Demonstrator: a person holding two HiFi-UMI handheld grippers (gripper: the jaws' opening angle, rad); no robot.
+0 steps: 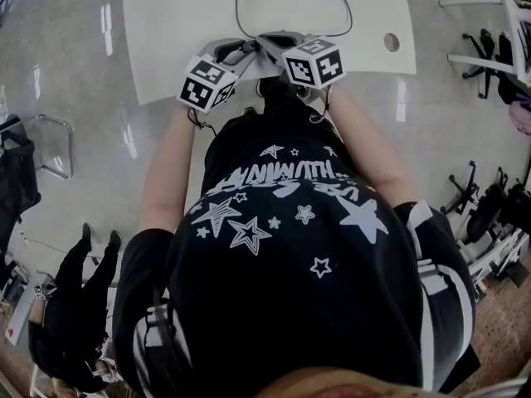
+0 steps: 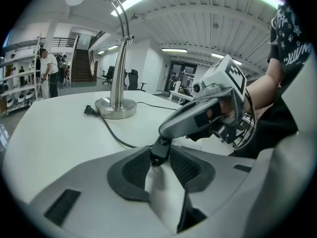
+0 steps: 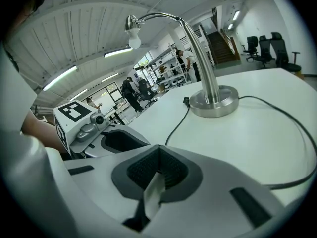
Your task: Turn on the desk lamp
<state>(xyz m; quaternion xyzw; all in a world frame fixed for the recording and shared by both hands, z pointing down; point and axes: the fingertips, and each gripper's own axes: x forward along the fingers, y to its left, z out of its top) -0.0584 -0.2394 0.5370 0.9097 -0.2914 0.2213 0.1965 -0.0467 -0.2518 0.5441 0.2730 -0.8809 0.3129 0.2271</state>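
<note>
The left tongs (image 2: 159, 157) stand half apart, with the right tongs (image 3: 158, 152), shut and empty, nosing at their gap by the bench's (image 3: 257, 133) near edge. The lamp (image 3: 210, 100) stands at the far edge. Best to separate the tongs first, then reach across clear of the cord (image 2: 111, 133).

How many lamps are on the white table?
1. The desk lamp stands on its round base on the white table, its cord trailing across the tabletop. No other lamp shows, though parts of the table lie out of view.

Upright chrome gooseneck desk lamp (image 3: 214, 83), bare bulb (image 3: 133, 42) drooping, plug (image 2: 89, 111) loose.
</note>
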